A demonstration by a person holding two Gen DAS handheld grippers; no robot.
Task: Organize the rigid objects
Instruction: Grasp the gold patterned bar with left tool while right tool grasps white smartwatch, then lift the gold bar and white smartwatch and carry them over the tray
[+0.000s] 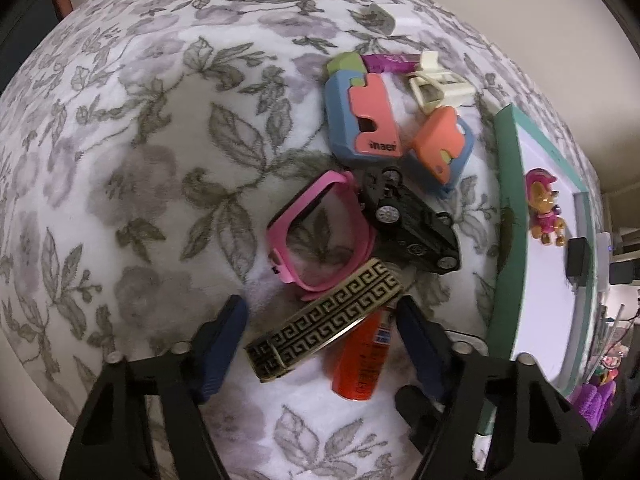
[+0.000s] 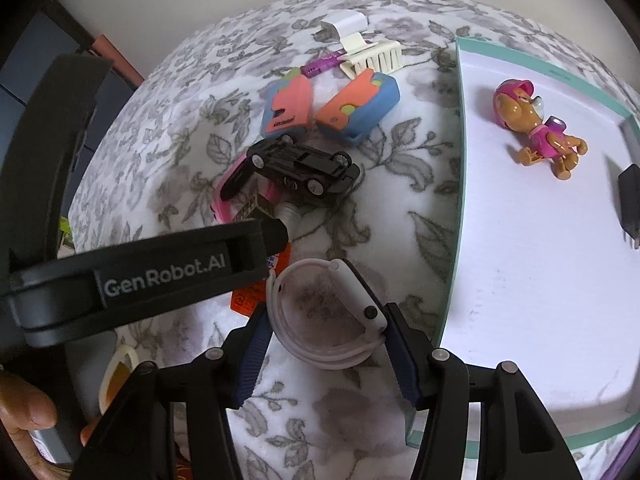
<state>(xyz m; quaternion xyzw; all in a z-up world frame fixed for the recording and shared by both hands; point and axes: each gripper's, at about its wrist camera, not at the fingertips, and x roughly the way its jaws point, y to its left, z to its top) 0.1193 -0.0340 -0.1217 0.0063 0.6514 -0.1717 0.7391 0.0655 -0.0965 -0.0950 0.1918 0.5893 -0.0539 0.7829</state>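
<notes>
In the left wrist view my left gripper [image 1: 320,332] stands open over a gold and black key-pattern bracelet [image 1: 328,320], which lies across an orange tube [image 1: 358,360] between the blue pads [image 1: 222,344]. A sliver of blanket shows between the bracelet and the left pad. In the right wrist view my right gripper [image 2: 326,344] is shut on a pale pink watch [image 2: 360,300], a pad on either side of it, just left of the teal-rimmed tray [image 2: 460,120]. The left tool's black housing [image 2: 160,276] crosses that view and hides most of the bracelet.
On the floral blanket [image 1: 140,140] lie a black toy car [image 1: 408,224] on its side, a pink watch band [image 1: 316,236], two blue and coral cases [image 1: 360,120], and a cream hair clip [image 1: 436,88]. The tray holds a toy pup [image 2: 536,128] and a black charger [image 2: 630,200].
</notes>
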